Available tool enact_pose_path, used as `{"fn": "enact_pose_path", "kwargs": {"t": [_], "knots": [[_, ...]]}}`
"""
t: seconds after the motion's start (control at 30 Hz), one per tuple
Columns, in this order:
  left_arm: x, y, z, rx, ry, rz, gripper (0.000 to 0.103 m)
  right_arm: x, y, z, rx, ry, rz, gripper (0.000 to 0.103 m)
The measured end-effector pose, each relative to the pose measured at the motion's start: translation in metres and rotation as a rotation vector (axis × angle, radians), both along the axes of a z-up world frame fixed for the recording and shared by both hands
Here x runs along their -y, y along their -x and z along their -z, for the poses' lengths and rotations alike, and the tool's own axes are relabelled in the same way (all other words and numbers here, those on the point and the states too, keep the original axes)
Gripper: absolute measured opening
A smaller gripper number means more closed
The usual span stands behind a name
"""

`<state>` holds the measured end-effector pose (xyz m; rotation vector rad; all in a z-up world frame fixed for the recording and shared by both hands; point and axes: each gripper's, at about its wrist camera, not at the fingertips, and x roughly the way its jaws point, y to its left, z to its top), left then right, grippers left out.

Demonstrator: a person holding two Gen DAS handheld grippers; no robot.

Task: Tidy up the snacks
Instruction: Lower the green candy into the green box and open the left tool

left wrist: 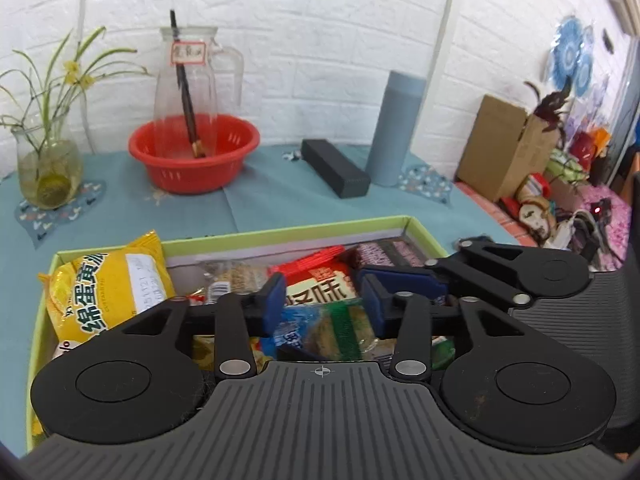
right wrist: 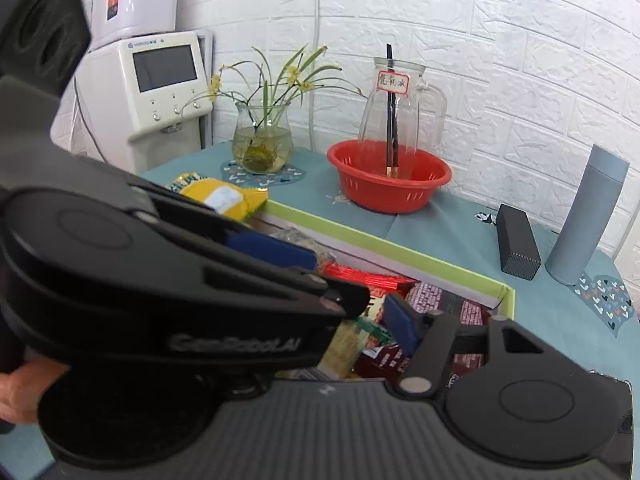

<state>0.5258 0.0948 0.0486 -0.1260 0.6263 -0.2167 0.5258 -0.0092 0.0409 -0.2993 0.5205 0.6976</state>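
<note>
A green-rimmed box on the teal table holds several snack packs. A yellow bag leans at its left end, a red and white pack lies mid box, and a blue and green pack lies in front. My left gripper is open above these packs, empty. My right gripper reaches in from the right with its blue pads close together; the left gripper hides most of its own view, so only one blue pad shows over dark red packs.
A red basin with a glass jug stands behind the box. A plant vase is at far left. A black block and a grey bottle stand at back right. A white appliance stands off the table's left.
</note>
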Motion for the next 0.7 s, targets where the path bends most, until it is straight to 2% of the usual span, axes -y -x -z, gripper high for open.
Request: {"fn": "enact_pose_path", "kwargs": {"t": [0.13,0.2,0.23,0.27,0.3,0.33,0.4,0.53,0.7], "knots": [[-0.002,-0.001,-0.002,-0.007,0.026,-0.005,0.033,-0.001,0.002,0.000,-0.005,-0.005,0.000,0.073],[-0.003,0.002,-0.005,-0.004,0.040,-0.007,0.035,-0.001,0.005,-0.005,0.005,-0.004,0.009,0.078],[-0.002,0.006,-0.009,0.009,0.037,-0.016,0.042,0.000,0.008,-0.008,0.021,-0.004,0.016,0.082],[-0.002,0.013,-0.014,0.026,0.029,-0.029,0.048,0.002,0.013,-0.012,0.042,-0.008,0.028,0.097],[-0.003,0.021,-0.019,0.050,0.024,-0.044,0.059,0.007,0.020,-0.017,0.069,-0.023,0.035,0.102],[-0.004,0.031,-0.026,0.080,0.024,-0.057,0.069,0.013,0.027,-0.022,0.088,-0.040,0.045,0.102],[-0.006,0.049,-0.036,0.125,0.036,-0.066,0.075,0.026,0.041,-0.032,0.092,-0.086,0.061,0.102],[-0.011,0.096,-0.049,0.156,0.077,-0.073,0.080,0.059,0.085,-0.040,0.098,-0.162,0.126,0.102],[-0.012,0.166,-0.038,0.154,0.093,-0.130,0.086,0.098,0.160,-0.026,0.058,-0.225,0.193,0.103]]}}
